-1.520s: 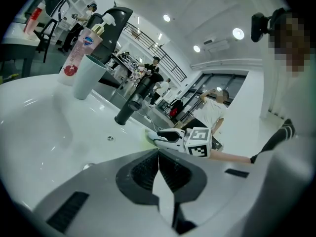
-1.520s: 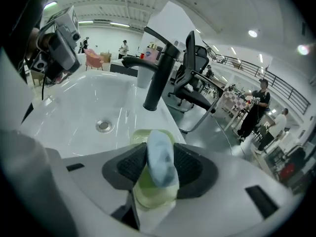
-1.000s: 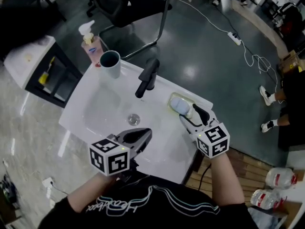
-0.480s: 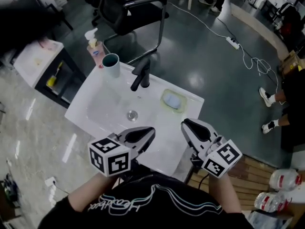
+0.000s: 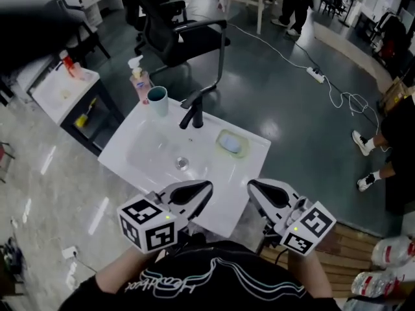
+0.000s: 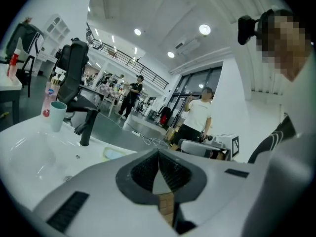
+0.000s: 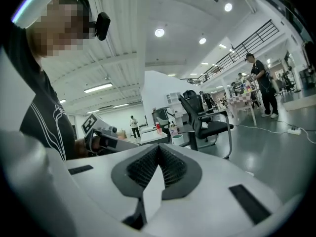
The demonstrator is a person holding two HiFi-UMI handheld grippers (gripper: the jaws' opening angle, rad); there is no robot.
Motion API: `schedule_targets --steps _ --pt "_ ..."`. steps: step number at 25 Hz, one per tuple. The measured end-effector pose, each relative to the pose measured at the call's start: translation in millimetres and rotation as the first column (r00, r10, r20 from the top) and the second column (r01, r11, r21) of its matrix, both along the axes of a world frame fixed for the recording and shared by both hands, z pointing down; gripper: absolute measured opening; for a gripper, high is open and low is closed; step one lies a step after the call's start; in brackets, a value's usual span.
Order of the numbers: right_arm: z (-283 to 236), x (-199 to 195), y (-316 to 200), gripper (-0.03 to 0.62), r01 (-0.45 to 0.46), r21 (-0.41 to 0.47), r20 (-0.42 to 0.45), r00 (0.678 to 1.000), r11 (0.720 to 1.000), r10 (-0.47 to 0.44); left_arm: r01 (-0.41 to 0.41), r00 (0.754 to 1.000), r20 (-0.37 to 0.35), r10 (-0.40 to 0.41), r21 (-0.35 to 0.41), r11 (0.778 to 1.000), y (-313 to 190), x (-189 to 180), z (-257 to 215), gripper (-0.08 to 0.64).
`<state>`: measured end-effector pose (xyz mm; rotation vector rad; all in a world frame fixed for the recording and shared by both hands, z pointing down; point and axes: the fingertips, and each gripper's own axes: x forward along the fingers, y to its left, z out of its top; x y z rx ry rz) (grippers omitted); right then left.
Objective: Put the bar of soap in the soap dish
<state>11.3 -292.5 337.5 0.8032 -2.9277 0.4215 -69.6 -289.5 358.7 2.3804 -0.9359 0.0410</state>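
The pale blue bar of soap lies in the greenish soap dish on the white sink counter, right of the black tap. Both grippers hang near the person's chest, well back from the sink. My left gripper is shut with nothing in it, its tips pointing toward the basin. My right gripper is shut and empty too. In the left gripper view the soap dish shows beyond the closed jaws, with the right gripper off to the side.
A teal cup and a pump bottle stand at the sink's far left corner. The drain sits mid-basin. A black office chair stands behind the sink. A low cabinet is on the left, and people stand in the background.
My right gripper let go at the soap dish, drew back toward the body and closed. Both grippers rose and pulled away from the sink. The soap stays in the dish.
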Motion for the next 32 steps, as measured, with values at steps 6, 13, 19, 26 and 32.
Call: schedule_targets --steps 6,13,19,26,32 --pt "-13 6 24 0.026 0.015 0.014 0.044 0.999 1.0 -0.016 0.009 1.0 0.02 -0.01 0.059 0.998 22 7 -18 0.023" --pt "-10 16 45 0.026 0.009 0.023 0.045 0.999 1.0 -0.01 0.017 0.999 0.026 -0.019 0.086 0.996 44 15 -22 0.023" --pt "-5 22 55 0.026 0.007 0.022 0.032 0.999 1.0 -0.007 0.027 0.999 0.04 -0.031 0.084 0.996 55 14 -17 0.023" --pt "-2 21 59 0.026 0.01 0.019 0.017 1.0 1.0 -0.01 0.021 0.999 0.044 -0.025 0.089 0.996 64 17 -16 0.023" --pt "3 16 57 0.026 0.009 0.018 0.007 1.0 1.0 -0.009 0.021 0.999 0.043 -0.024 0.08 0.997 61 14 -12 0.023"
